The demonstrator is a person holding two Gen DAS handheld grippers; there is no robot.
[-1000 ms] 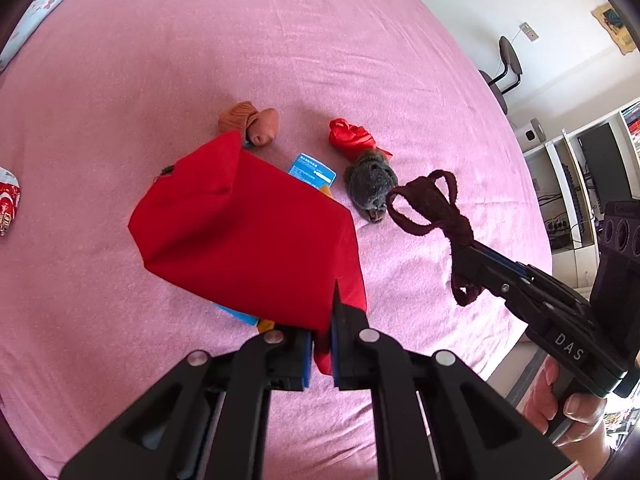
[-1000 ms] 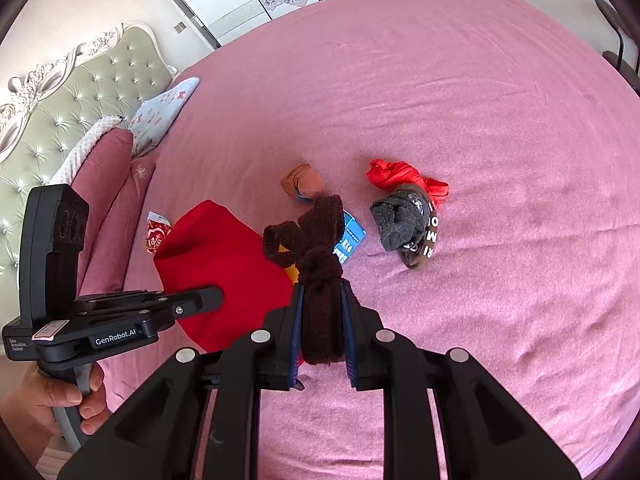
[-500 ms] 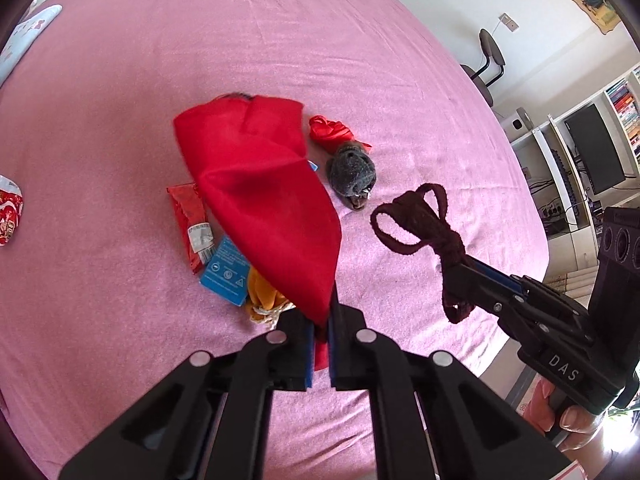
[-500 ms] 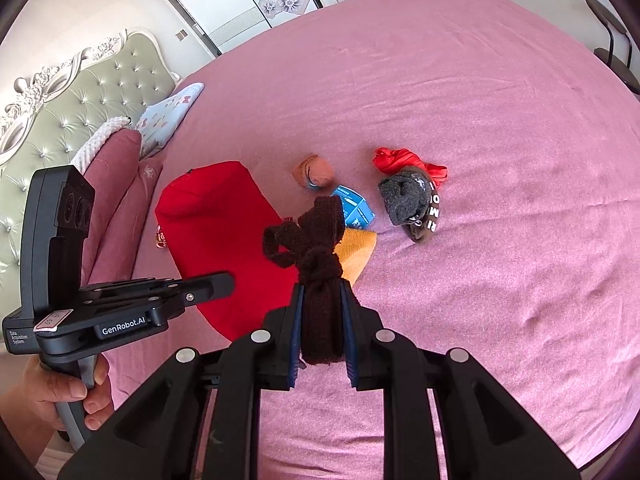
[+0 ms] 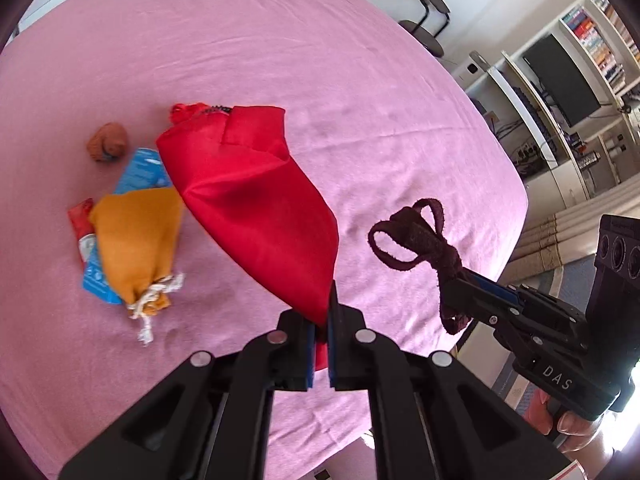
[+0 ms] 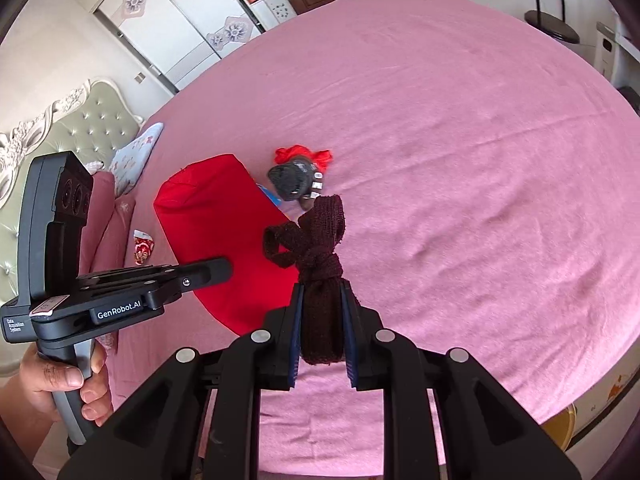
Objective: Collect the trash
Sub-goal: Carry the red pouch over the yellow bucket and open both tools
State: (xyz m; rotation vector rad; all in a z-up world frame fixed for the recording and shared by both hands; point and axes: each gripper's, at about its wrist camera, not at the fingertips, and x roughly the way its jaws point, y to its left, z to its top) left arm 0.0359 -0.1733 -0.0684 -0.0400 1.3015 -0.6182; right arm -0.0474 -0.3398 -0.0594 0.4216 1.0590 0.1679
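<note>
The left gripper pinches the red bag, which stretches far-left, while the right gripper clamps the knotted maroon sock, pointing away.

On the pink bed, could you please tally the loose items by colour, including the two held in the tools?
Red: 3, red cloth bag, red wrapper, crumpled red cloth
Orange or brown: 2, orange pouch, brown ball
Blue: 1, blue packet
Grey: 1, grey sock bundle
Maroon: 1, knotted maroon sock
Total: 8
</note>
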